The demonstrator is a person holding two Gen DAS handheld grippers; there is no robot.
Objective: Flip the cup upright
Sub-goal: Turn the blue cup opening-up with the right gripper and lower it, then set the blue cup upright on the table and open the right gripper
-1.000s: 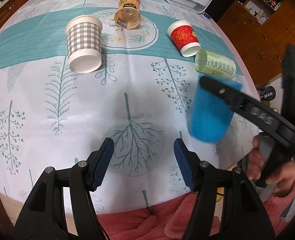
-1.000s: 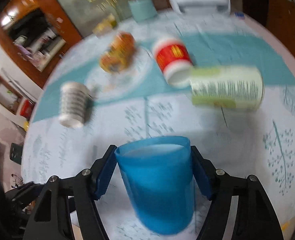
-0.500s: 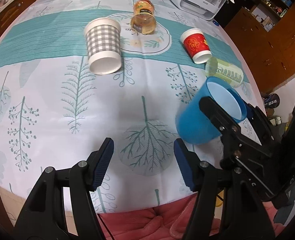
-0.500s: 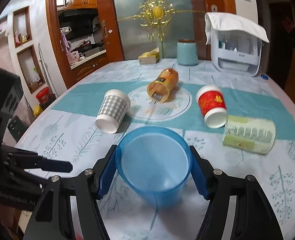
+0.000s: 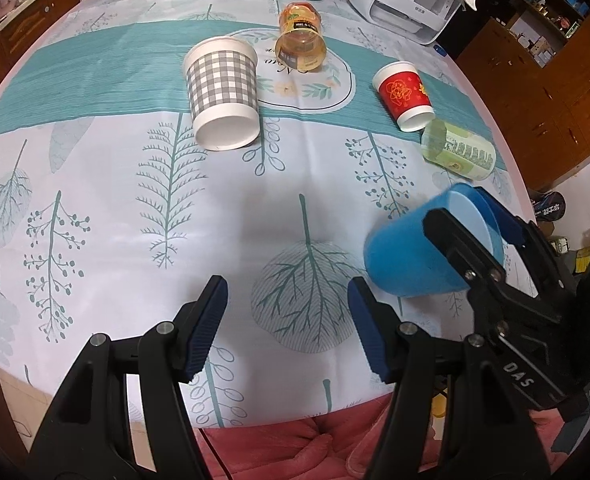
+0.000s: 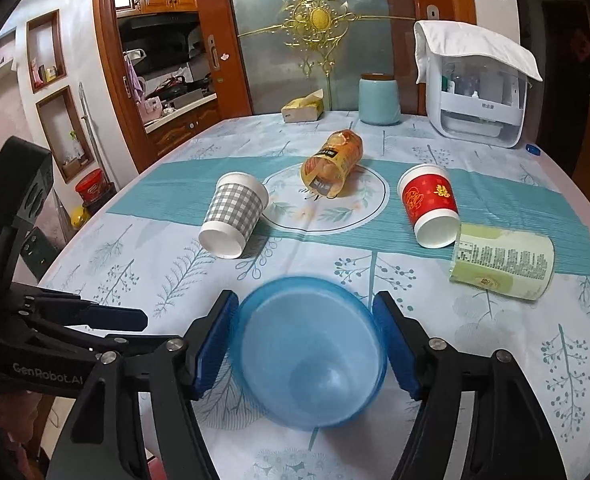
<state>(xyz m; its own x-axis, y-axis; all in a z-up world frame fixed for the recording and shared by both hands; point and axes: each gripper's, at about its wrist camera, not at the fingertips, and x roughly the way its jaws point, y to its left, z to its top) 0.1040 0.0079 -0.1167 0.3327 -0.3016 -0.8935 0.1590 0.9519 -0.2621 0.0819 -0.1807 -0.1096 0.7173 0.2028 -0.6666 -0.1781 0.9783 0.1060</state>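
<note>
Since half second ago, blue cup [image 6: 309, 364] tipped further, mouth now facing right gripper [image 6: 307, 354], which clamps its sides above table [image 5: 95, 208], near green cup [image 5: 459, 152]. Left gripper [image 5: 287, 328] released, idle.

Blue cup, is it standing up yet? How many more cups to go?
Not yet. The right gripper holds the blue cup tilted over the table, mouth partly up. Nothing stands upright so far. The checked cup, orange cup, red cup and green cup lie on their sides. The left gripper is open.
</note>
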